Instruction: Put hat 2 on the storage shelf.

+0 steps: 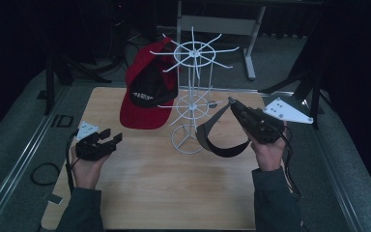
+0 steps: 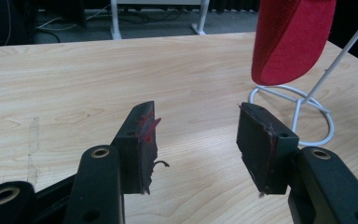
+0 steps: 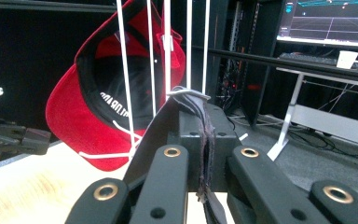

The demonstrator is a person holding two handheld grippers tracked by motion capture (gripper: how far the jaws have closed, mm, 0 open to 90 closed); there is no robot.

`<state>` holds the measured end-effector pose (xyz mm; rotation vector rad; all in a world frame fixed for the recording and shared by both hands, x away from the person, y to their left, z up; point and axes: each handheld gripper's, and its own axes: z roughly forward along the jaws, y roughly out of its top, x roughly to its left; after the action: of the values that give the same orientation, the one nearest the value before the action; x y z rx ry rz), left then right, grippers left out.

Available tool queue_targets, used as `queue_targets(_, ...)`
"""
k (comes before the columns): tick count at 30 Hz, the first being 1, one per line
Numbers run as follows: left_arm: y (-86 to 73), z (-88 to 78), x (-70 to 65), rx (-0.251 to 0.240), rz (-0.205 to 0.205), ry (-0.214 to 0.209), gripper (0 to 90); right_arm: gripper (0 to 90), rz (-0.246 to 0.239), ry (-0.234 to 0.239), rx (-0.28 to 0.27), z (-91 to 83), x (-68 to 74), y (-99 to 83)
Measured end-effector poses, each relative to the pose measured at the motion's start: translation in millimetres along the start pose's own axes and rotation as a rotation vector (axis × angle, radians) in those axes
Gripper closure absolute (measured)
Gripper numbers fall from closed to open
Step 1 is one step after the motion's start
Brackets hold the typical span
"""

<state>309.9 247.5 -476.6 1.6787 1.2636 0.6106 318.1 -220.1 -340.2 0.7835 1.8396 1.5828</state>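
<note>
A red cap [image 1: 147,92] with a black lining hangs on the left side of a white wire hook rack [image 1: 193,53] that stands at the back middle of the wooden table [image 1: 174,193]. My right gripper [image 1: 233,104] is shut on the edge of a dark grey visor cap [image 1: 220,145], which droops just right of the rack's base. In the right gripper view the dark fabric [image 3: 200,107] is pinched between the jaws, close to the rack wires [image 3: 167,46] and the red cap [image 3: 74,107]. My left gripper [image 1: 111,135] hovers open and empty at the table's left; its jaws [image 2: 196,140] stand apart over bare wood.
The rack's ring base [image 2: 303,112] and the red cap's brim [image 2: 291,42] lie ahead and right of the left gripper. A desk frame [image 1: 251,53] stands beyond the table. Cables [image 1: 43,174] lie on the floor at left. A monitor [image 3: 331,18] glows behind.
</note>
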Motion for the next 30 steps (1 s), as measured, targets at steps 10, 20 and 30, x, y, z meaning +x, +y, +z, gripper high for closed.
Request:
queue_targets(10, 0.1, -0.1, -0.2, -0.003, -0.007, -0.007, 48.1, 87.9, 0.002, 0.008, -0.022, 0.9, 0.4, 10.8)
queue_targets(20, 0.2, -0.4, 0.8, -0.006, -0.016, -0.009, 48.0, 87.8, 0.026, 0.027, -0.036, 1.9, -0.3, 21.8)
queue_targets(30, 0.3, -0.3, 1.7, -0.007, -0.024, -0.012, 48.0, 87.8, 0.053, 0.045, -0.058, 2.0, -0.9, 29.9)
